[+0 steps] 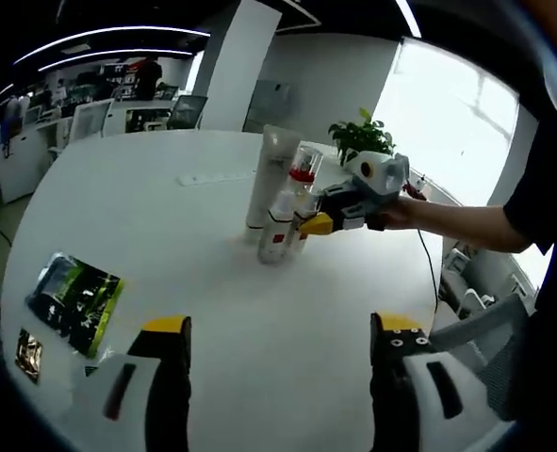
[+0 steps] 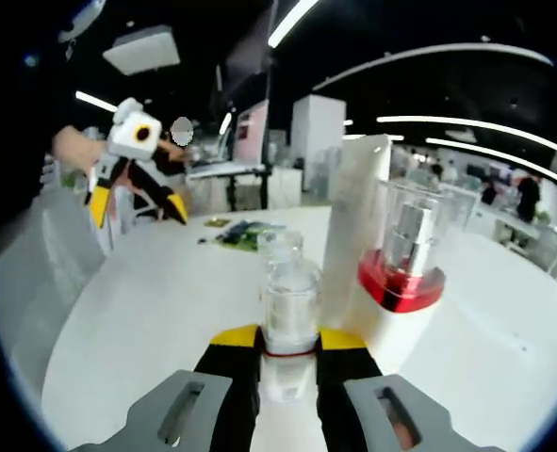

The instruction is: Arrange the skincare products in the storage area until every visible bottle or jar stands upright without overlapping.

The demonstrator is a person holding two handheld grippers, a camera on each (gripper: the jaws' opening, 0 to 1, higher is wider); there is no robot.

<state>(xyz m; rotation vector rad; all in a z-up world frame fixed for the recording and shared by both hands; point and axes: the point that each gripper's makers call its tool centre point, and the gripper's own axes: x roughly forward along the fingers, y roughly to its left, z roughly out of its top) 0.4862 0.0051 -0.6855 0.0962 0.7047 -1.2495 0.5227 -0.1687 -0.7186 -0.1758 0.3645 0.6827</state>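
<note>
Two grippers: right gripper clamped on small clear bottle, upright on white desk beside tall white tube and red-based pump bottle; left gripper wide open, holding nothing.

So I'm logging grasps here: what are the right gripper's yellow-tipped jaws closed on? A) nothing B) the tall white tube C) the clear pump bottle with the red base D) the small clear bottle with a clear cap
D: in the right gripper view the right gripper has both jaws pressed against the small clear bottle, beside the tall white tube and red-based pump bottle.
</note>
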